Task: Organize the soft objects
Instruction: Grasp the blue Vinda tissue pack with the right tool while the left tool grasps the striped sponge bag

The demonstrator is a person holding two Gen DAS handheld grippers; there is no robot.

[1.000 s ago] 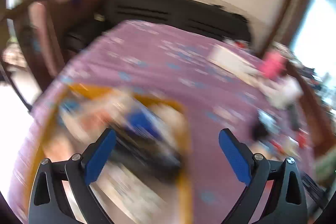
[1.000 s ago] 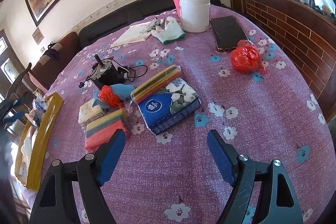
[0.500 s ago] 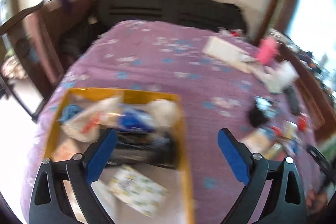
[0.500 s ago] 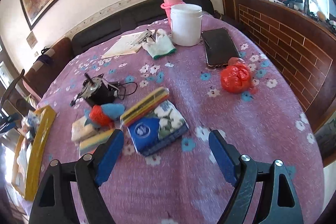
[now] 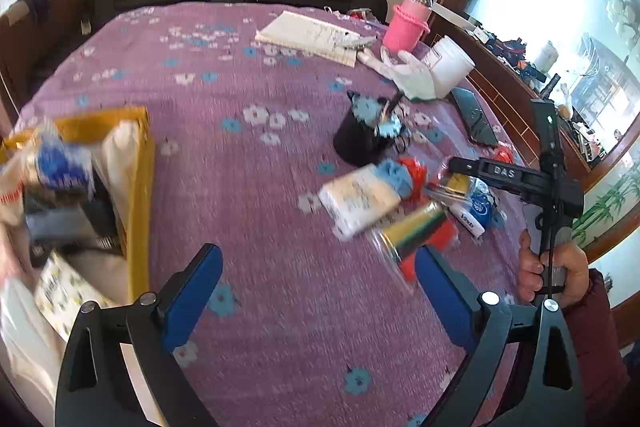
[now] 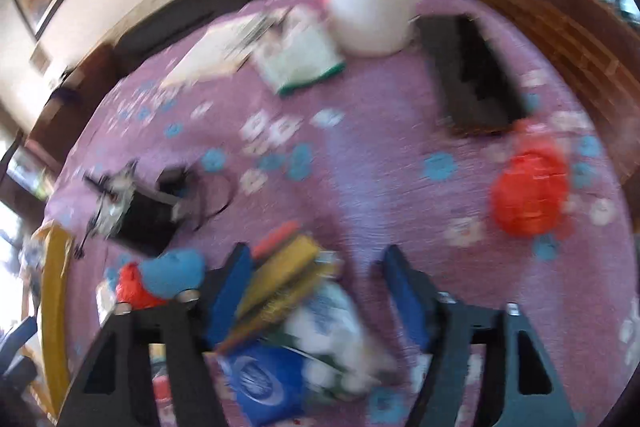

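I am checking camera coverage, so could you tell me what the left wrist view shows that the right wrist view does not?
Only the left wrist view shows the hand holding the right gripper and the yellow box's contents. Only the right wrist view shows that gripper's jaws closing around the blue tissue pack; its pads are not yet pressing. Both show the white tub, phone and notebook.

A purple floral-clothed counter carries a yellow tray, notebook, white tub, phone and sponge packs.

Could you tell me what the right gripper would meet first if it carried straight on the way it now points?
Most likely the blue-and-white tissue pack lying between the closing jaws of the right gripper, with the striped sponge pack resting across it; blur leaves depth uncertain.
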